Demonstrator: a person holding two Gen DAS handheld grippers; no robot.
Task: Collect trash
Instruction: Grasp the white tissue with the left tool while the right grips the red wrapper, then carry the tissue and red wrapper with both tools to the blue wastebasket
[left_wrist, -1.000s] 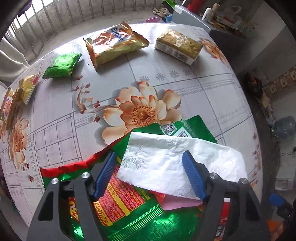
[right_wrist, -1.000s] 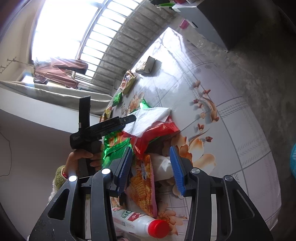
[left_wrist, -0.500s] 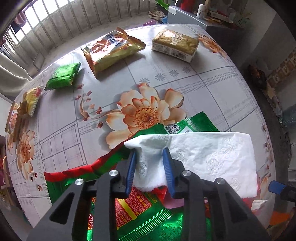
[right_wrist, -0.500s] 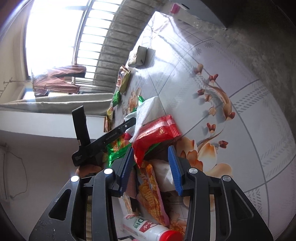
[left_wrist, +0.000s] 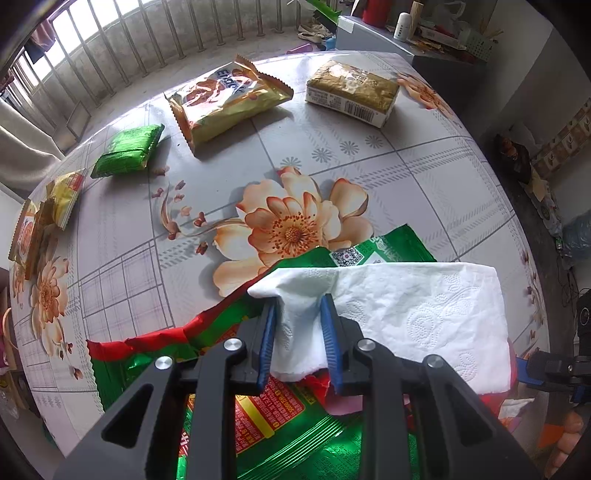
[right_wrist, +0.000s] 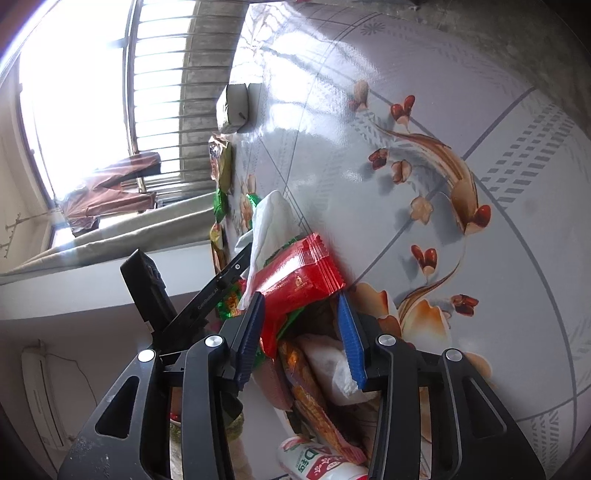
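left hand-held gripper (left_wrist: 297, 312) pinching white tissue (left_wrist: 406, 314) over the green wrapper (left_wrist: 388, 247) | right hand-held gripper (right_wrist: 301, 306) open, red wrapper (right_wrist: 295, 280) between its jaws | snack packs (gold bag (left_wrist: 229, 99), green packet (left_wrist: 127, 151)) further back on counter (left_wrist: 424, 173)

Right gripper (right_wrist: 301, 334) gapes around red wrapper (right_wrist: 299, 282).

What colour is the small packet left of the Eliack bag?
Shiny green, clearest in the left wrist view.
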